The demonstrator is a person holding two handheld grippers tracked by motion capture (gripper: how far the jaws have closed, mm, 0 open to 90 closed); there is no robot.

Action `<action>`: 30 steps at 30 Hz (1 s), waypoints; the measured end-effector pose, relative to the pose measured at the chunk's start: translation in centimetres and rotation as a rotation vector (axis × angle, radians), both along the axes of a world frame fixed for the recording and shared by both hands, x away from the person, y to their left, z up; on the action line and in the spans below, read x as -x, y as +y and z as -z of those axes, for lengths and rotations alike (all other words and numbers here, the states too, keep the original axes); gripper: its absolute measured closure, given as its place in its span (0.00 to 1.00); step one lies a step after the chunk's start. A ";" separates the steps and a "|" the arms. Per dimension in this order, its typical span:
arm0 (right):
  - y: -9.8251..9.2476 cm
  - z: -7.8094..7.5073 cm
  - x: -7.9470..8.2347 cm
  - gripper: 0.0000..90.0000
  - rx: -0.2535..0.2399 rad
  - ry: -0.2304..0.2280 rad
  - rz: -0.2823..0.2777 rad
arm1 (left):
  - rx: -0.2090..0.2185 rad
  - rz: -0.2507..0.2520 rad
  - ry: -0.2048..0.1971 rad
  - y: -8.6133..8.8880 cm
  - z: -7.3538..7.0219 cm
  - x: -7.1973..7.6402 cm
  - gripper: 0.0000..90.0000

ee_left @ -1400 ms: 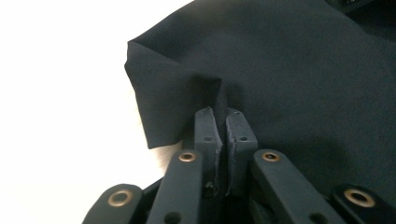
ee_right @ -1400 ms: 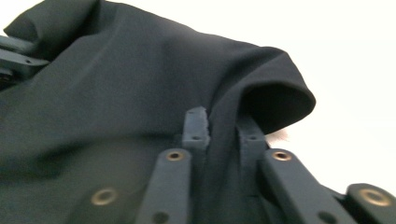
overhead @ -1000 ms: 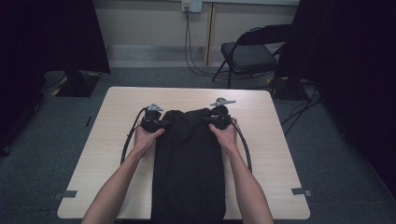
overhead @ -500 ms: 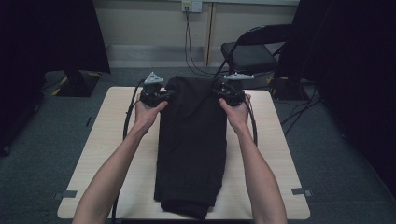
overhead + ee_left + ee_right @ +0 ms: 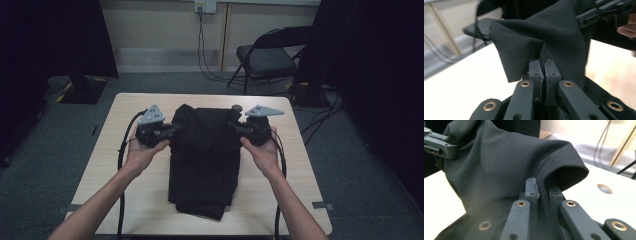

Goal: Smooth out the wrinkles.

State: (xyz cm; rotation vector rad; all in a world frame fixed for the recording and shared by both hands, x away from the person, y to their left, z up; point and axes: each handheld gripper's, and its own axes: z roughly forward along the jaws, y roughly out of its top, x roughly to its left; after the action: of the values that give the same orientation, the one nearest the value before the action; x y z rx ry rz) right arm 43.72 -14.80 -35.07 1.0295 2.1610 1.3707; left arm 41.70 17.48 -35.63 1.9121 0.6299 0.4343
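Note:
A black garment lies lengthwise down the middle of the light wooden table. Its far end is lifted off the tabletop and bunched between my two grippers. My left gripper is shut on the garment's far left corner. In the left gripper view the jaws pinch a fold of the black cloth, and the right gripper shows at the top right. My right gripper is shut on the far right corner. In the right gripper view the cloth runs between the jaws.
A folding chair stands behind the table's far right corner, with cables hanging from a wall outlet. A small round mark sits on the table near its far edge. Dark curtains flank both sides.
Both hands first pushed the garment's far end away, drawing its near end up onto the table. They have since come back toward the person with the far end raised and slack.

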 end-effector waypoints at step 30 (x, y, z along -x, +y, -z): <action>-3.7 5.1 13.0 0.53 -0.028 0.056 -0.071 | 0.148 0.092 0.077 3.8 3.6 8.4 0.64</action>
State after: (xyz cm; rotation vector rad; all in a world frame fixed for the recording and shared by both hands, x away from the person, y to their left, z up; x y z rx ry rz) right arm 30.69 -18.49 -40.15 1.0227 2.2445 1.4240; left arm 33.27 21.25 -39.27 1.8148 0.6044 0.2498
